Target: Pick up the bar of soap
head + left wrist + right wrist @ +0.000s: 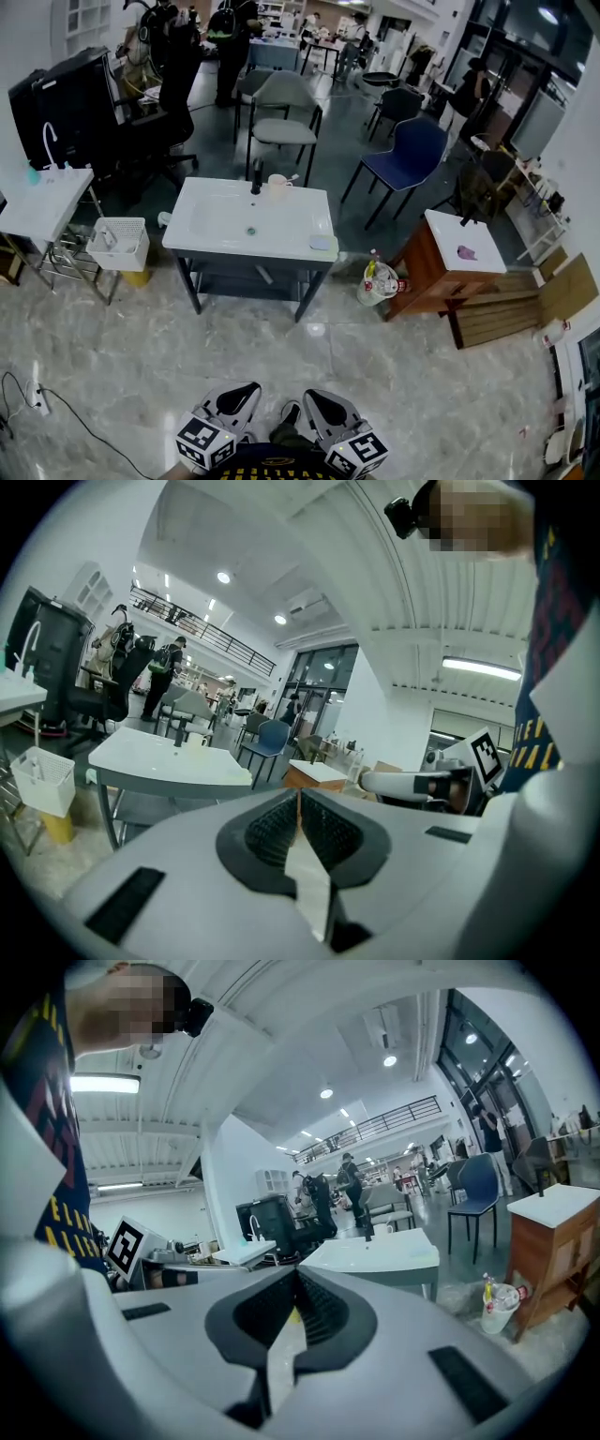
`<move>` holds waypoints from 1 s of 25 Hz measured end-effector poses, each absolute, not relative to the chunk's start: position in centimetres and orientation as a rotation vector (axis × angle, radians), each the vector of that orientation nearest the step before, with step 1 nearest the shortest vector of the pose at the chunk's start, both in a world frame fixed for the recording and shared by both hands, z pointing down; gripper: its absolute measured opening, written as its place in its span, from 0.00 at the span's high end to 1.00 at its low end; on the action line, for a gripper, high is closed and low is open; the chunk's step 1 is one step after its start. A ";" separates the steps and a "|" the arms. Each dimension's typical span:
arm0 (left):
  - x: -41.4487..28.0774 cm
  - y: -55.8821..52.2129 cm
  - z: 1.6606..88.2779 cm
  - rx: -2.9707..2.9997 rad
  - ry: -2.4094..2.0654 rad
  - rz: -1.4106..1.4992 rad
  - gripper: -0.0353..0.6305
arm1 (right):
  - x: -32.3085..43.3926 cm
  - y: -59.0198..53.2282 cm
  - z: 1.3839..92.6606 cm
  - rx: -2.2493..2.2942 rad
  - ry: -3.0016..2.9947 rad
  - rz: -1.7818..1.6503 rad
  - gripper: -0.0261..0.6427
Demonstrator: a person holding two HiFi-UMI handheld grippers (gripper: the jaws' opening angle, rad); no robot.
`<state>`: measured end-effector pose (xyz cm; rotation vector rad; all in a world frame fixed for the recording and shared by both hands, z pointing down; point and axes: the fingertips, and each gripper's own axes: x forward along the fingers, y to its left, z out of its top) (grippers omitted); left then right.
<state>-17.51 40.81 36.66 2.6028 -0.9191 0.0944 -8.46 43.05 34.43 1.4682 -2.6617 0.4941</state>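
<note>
A pale bar of soap (322, 243) lies on the front right corner of the white sink table (225, 246), which stands mid-room in the head view. Both grippers are at the bottom edge of that view, far short of the table, over the marble floor. My left gripper (251, 386) is shut with nothing between its jaws, as the left gripper view shows (298, 794). My right gripper (311, 394) is shut and empty too (296, 1274). The sink table appears ahead in both gripper views (169, 757) (375, 1252); I cannot make out the soap there.
A black faucet (256, 178) and a cup (277, 185) stand at the sink's back edge. A white basket (119, 242) hangs to its left, a bucket of bottles (380, 281) and a wooden cabinet (450, 262) sit to its right. Chairs (403, 155) stand behind.
</note>
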 end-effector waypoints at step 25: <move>-0.9 21.8 36.9 2.589 -0.962 0.197 0.91 | 9.7 22.5 34.9 1.541 -2.710 0.551 0.95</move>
